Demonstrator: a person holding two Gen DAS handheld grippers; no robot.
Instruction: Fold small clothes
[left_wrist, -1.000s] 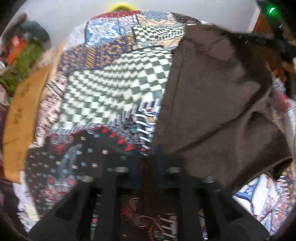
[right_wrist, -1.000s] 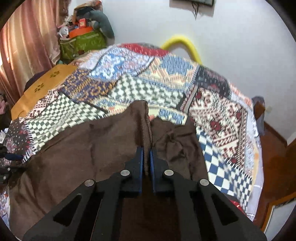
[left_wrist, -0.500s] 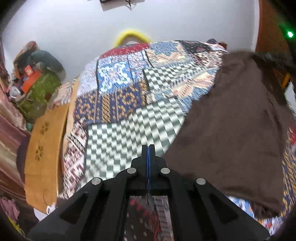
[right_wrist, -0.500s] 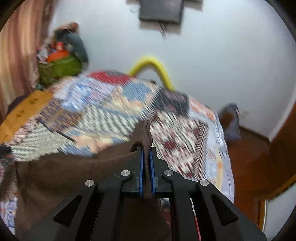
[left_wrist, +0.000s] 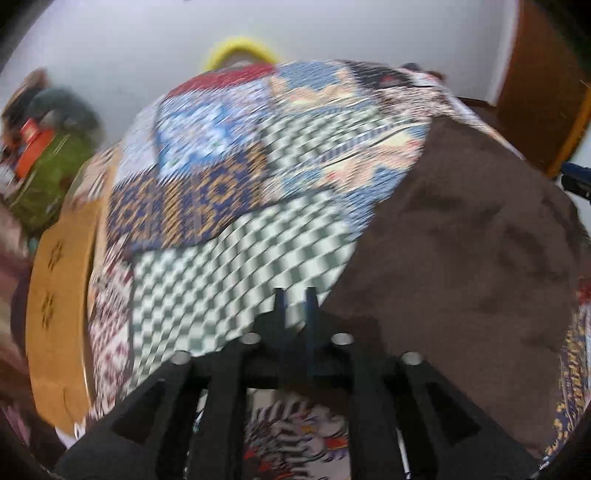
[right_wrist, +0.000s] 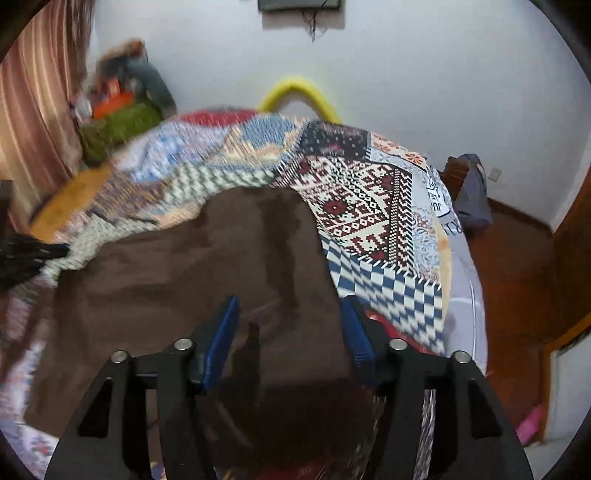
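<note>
Left wrist view: the left gripper (left_wrist: 295, 295) is hovering over the green-and-white checked patch of the patchwork bedspread (left_wrist: 229, 177), its fingers (left_wrist: 279, 306) standing slightly apart with nothing between them. The brown garment (left_wrist: 461, 258) is lying spread on the bedspread to the gripper's right, its near-left edge just beside the right finger; motion blur is making it hard to tell whether they touch. A yellow curved tube (left_wrist: 240, 46) is showing at the far end of the bed against the white wall (left_wrist: 147, 44).

Right wrist view: the right gripper (right_wrist: 290, 317) is holding its blue-padded fingers (right_wrist: 225, 328) wide apart above the brown garment (right_wrist: 207, 266), gripping nothing. The garment is lying flat across the near part of the bedspread (right_wrist: 369, 199), reaching away from the gripper. A green bag (right_wrist: 118, 125) is sitting beside a pink curtain (right_wrist: 33, 92) at far left.
</note>
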